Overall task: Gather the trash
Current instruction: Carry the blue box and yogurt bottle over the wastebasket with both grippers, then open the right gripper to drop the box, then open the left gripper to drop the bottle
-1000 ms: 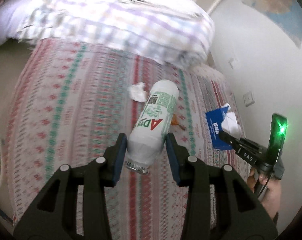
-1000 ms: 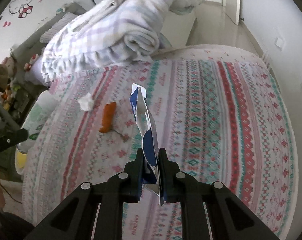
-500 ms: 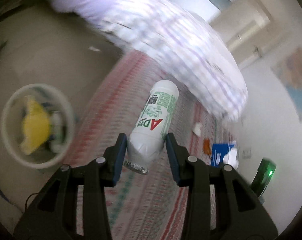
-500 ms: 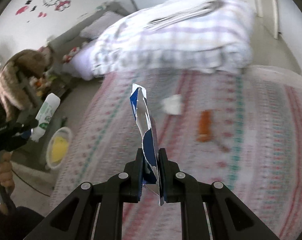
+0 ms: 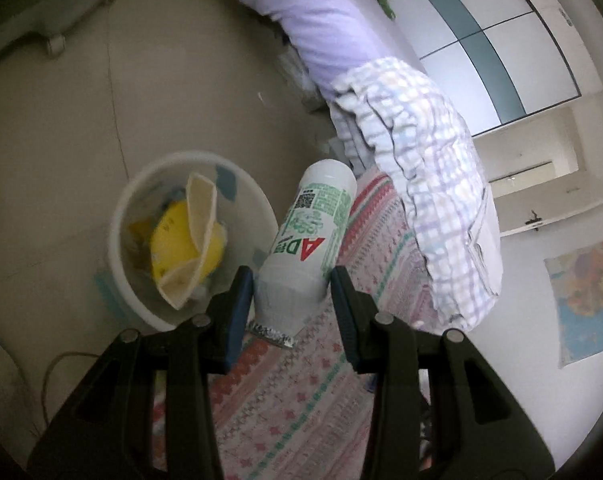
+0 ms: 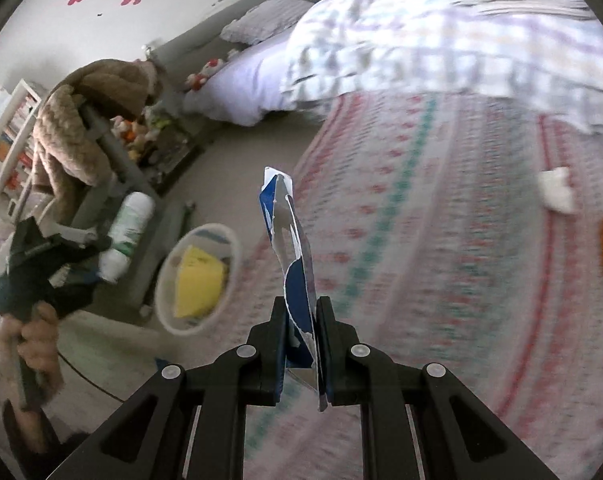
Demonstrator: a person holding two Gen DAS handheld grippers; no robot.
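Both tongs angle downward: left tongs (image 5: 292,300) clamp bottle (image 5: 313,236), right tongs (image 6: 302,344) pinch wrapper (image 6: 291,256)

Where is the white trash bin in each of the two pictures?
Left wrist view: the white trash bin sits left of centre on the floor, just left of the held bottle.
Right wrist view: the bin is lower left, beside the bed.
Shared landmark: the yellow trash inside it.

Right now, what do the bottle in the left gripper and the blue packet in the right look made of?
Bottle: looks like white plastic, smooth with a printed label and a foil seal at the mouth. Blue packet: thin printed wrapper, probably foil-lined film; its inner face is silvery and it is creased flat.
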